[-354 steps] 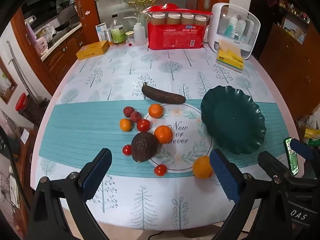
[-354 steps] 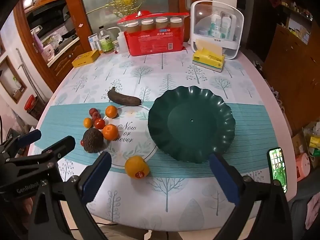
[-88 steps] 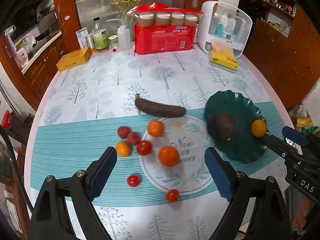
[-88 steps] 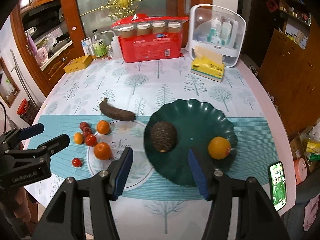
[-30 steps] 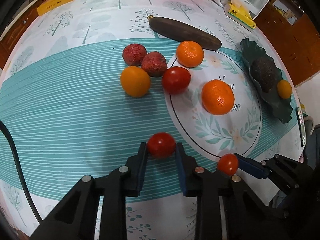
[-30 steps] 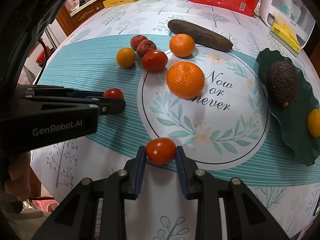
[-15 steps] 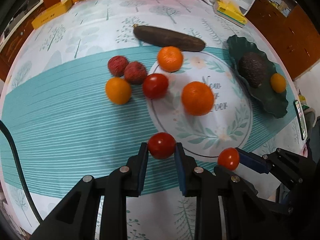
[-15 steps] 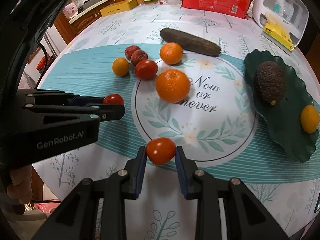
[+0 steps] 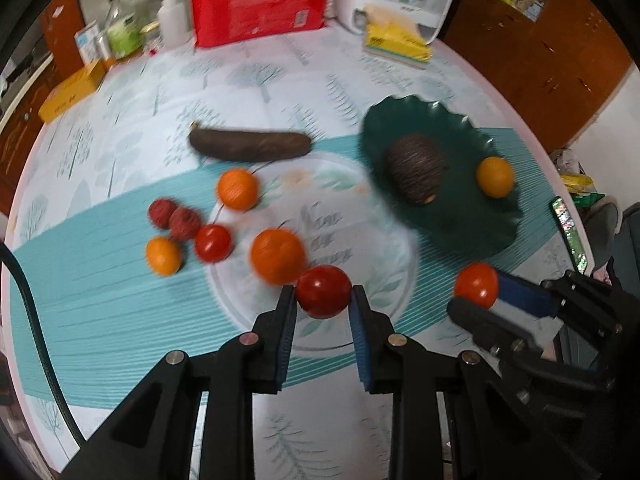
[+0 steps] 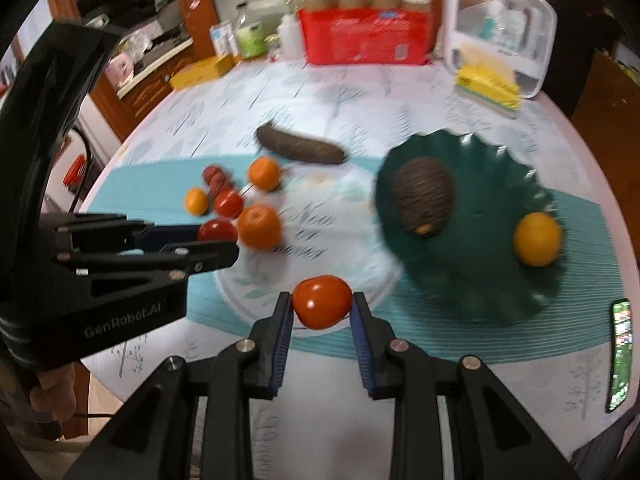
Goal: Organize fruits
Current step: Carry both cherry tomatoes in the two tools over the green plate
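Left tool (image 9: 323,307) clamped on tomato (image 9: 323,290); right tool (image 10: 322,312) clamped on second tomato (image 10: 322,301), both angled downward

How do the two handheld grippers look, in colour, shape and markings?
Both the left gripper and the right gripper are black angular frames with silver bolts and ribbed blue pads on the fingers. The left body bears white "GenRobot.AI" lettering, and a black cable trails beside it.

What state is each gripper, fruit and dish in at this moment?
Left gripper: shut on a dark red tomato.
Right gripper: shut on an orange-red tomato.
Green plate: holds avocado and yellow-orange citrus.
Large mandarin: loose on the tablecloth.
Dark banana: lying flat on the tablecloth.
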`<state>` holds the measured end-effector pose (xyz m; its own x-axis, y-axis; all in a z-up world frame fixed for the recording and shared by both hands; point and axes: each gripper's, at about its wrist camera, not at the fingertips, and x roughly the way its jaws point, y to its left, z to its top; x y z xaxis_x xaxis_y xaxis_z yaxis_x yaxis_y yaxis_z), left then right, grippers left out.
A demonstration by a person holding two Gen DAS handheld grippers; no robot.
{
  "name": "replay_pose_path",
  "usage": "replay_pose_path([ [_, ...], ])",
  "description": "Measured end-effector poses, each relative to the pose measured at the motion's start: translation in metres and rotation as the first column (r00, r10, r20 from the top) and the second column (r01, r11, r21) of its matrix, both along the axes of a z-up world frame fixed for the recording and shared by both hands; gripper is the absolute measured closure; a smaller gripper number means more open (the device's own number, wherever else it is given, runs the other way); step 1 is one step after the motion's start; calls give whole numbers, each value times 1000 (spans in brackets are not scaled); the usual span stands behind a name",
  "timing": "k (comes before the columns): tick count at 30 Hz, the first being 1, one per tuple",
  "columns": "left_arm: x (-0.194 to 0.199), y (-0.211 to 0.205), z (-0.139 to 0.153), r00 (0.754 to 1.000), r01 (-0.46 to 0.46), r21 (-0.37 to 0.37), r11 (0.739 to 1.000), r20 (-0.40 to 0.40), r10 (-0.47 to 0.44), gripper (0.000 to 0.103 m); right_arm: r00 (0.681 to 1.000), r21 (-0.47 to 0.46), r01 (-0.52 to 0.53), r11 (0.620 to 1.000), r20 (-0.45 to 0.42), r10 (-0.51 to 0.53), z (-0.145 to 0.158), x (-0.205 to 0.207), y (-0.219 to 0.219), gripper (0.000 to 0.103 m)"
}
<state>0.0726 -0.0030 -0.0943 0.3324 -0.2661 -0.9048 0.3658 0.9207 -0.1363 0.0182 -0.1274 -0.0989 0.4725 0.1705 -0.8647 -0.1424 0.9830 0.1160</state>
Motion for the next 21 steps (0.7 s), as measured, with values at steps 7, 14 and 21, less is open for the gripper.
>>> replay_pose_path([
  [7, 5, -44, 30, 999, 25, -18, 1000, 41, -25, 78, 996, 17, 64, 998, 59, -65, 36, 3, -56, 74],
  [14, 27, -92, 61, 995, 26, -34, 999, 94, -22, 78, 989, 10, 104, 995, 103, -104, 64, 22, -111, 74],
  [21, 60, -137, 86, 990, 5, -38, 999, 138, 0, 78, 977, -17, 126, 992, 178, -121, 99, 56, -154, 74],
])
